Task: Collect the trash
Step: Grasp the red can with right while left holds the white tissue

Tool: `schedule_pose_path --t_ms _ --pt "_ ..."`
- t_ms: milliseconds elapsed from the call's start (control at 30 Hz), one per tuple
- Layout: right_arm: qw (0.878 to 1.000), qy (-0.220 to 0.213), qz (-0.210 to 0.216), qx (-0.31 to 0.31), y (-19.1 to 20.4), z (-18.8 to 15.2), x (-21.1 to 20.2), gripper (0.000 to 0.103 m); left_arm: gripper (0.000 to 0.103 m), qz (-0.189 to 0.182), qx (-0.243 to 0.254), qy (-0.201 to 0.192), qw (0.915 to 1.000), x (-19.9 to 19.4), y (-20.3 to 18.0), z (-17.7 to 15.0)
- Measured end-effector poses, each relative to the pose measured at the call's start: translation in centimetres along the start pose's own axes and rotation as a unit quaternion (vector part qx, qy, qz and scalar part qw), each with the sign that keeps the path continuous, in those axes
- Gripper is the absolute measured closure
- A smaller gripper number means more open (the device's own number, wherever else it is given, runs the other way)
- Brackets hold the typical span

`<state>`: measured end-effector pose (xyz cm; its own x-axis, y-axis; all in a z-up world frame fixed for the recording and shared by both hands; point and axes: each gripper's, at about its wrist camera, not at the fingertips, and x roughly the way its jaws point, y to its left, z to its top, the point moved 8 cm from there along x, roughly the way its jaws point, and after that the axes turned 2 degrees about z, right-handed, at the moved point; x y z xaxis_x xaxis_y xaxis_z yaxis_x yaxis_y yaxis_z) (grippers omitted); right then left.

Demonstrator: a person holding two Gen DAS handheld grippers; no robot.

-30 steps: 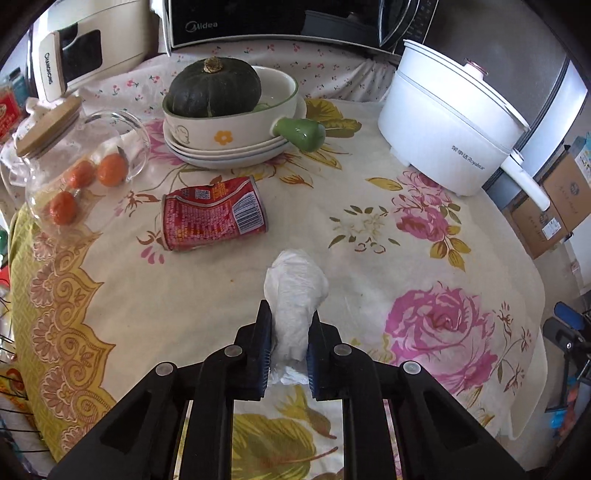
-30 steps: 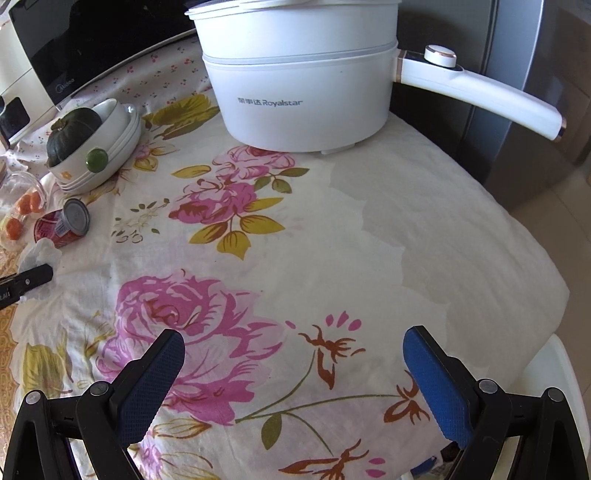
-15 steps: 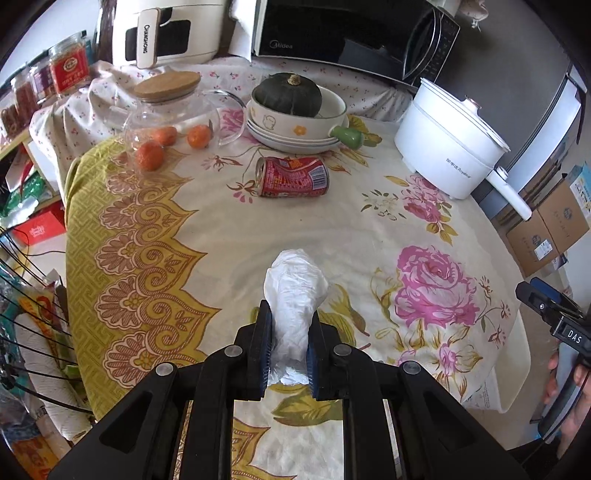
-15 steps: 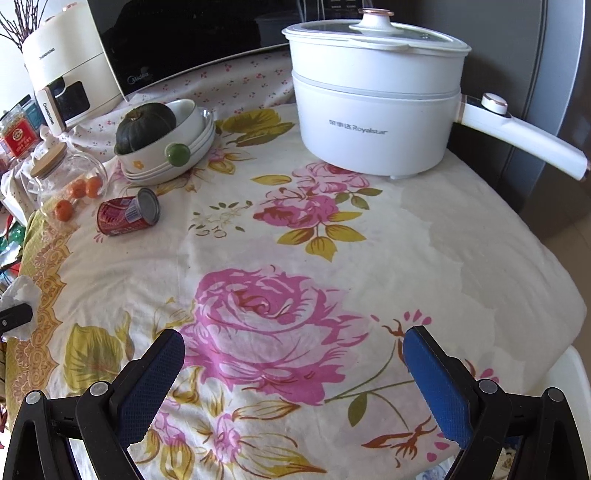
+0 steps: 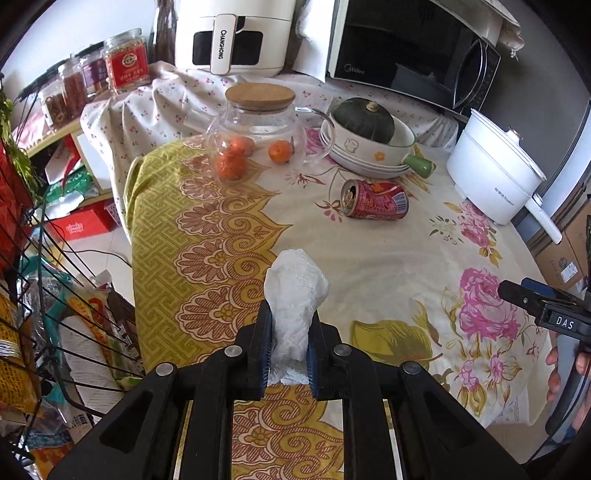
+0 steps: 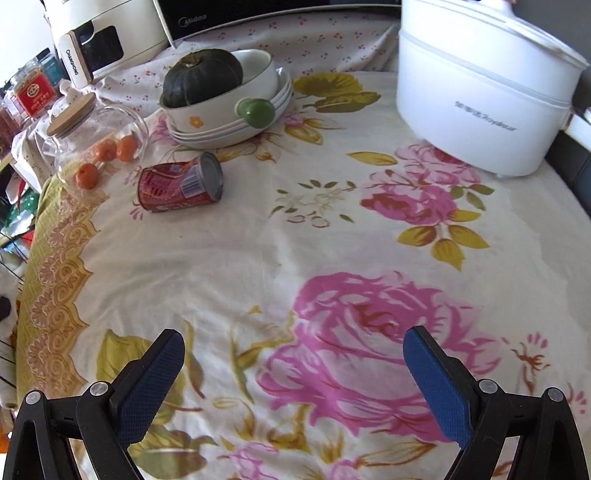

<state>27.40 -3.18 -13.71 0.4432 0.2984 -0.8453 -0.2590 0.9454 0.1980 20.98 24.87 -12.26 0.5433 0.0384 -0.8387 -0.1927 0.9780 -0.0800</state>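
Note:
My left gripper [image 5: 289, 336] is shut on a crumpled white tissue [image 5: 295, 291], held in the air above the yellow-bordered near-left part of the flowered tablecloth [image 5: 388, 266]. A red drink can [image 5: 375, 199] lies on its side further back on the cloth, its open top towards the left. In the right wrist view the same red can [image 6: 181, 182] lies at upper left, well beyond my right gripper [image 6: 293, 354], which stands open and empty over the big pink rose. The right gripper's body [image 5: 543, 306] shows at the right edge of the left wrist view, in a hand.
A glass jar with a wooden lid [image 5: 258, 125] holding oranges, a bowl stack with a dark green squash [image 5: 364, 118] and a white electric pot [image 5: 498, 173] stand at the back. Behind them are a microwave [image 5: 410, 51] and air fryer [image 5: 232, 33]. Wire rack and clutter [image 5: 48, 295] lie left of the table.
My left gripper has pulled back and leftward with the tissue, so the table looks farther away. My right gripper has moved left and forward over the cloth, bringing the can closer in view.

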Motion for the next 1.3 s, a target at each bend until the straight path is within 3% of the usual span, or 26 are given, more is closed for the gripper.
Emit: schedule_pose_path --t_ms 400,833,900,1067,1300 --pt "0.999 0.008 0.031 0.002 8.6 7.6 8.1 0.005 0.086 0.016 -0.023 0.004 0.9996 3.4 2.0 1.8" --pt "0.999 0.033 0.004 0.029 9.4 9.6 14.2 0.005 0.086 0.000 -0.030 0.023 0.9993 5.1 1.2 1.4" --pt "0.999 0.031 0.004 0.026 9.3 9.4 14.4 0.014 0.086 0.003 -0.026 0.021 0.9994 4.9 1.1 1.4" --pt "0.999 0.037 0.010 0.002 9.0 8.6 13.2 0.015 0.086 0.001 -0.021 0.022 0.9995 4.7 0.4 1.3" --pt "0.999 0.032 0.001 -0.027 6.4 6.9 8.6 0.015 0.086 -0.001 0.007 0.014 0.9999 3.4 -2.3 1.0"
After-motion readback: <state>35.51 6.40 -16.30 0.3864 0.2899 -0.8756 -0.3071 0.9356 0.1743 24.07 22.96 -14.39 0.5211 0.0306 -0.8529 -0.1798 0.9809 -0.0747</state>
